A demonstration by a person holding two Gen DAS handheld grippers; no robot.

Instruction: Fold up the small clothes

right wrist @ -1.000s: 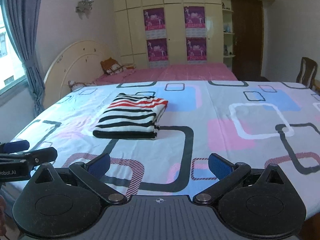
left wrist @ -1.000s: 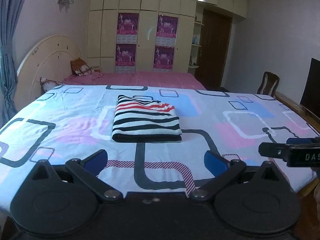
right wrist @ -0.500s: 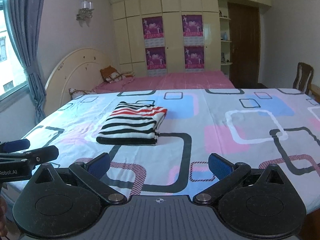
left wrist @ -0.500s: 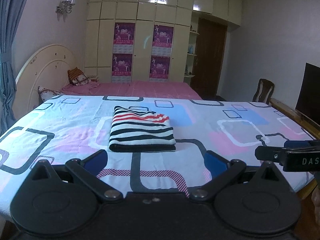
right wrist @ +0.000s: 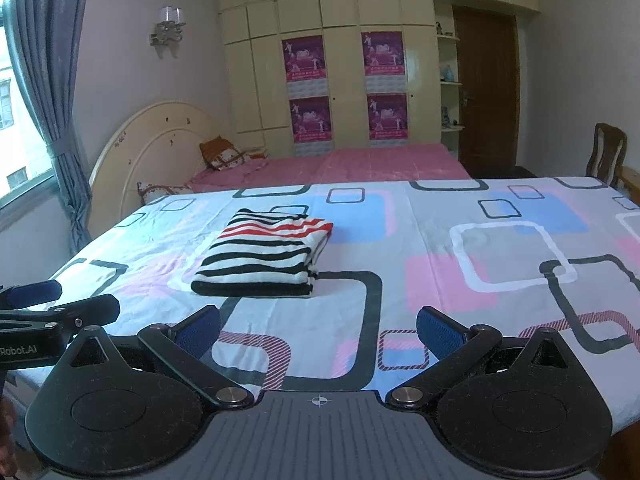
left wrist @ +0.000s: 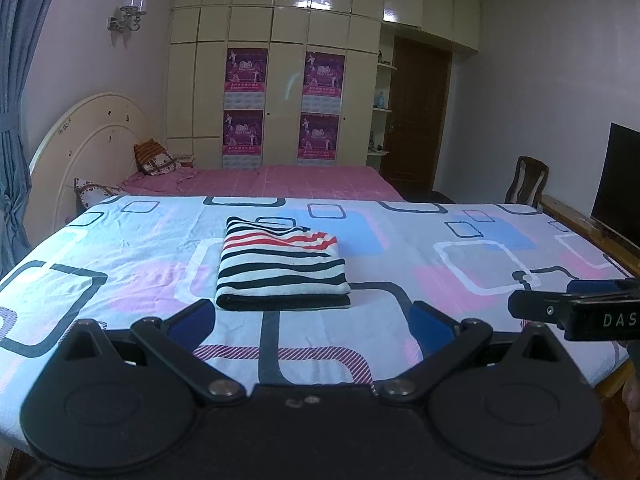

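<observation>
A small garment with black, white and red stripes (left wrist: 280, 268) lies folded into a neat rectangle on the patterned bed sheet (left wrist: 120, 264). It also shows in the right wrist view (right wrist: 264, 258). My left gripper (left wrist: 312, 320) is open and empty, held back near the bed's front edge, just short of the garment. My right gripper (right wrist: 318, 330) is open and empty, to the right of the left one and also clear of the garment. The right gripper's fingers (left wrist: 560, 308) show at the right edge of the left wrist view.
A pink bed (left wrist: 272, 180) with pillows (left wrist: 154, 158) and a round headboard stands behind. A wardrobe with posters covers the back wall. A wooden chair (left wrist: 526, 180) and a dark screen (left wrist: 618, 184) are at the right. A curtained window (right wrist: 24, 120) is at the left.
Both grippers have drawn back and tilted up from the bed, so the garment sits lower and farther in view. The garment has not moved. Both stay open.
</observation>
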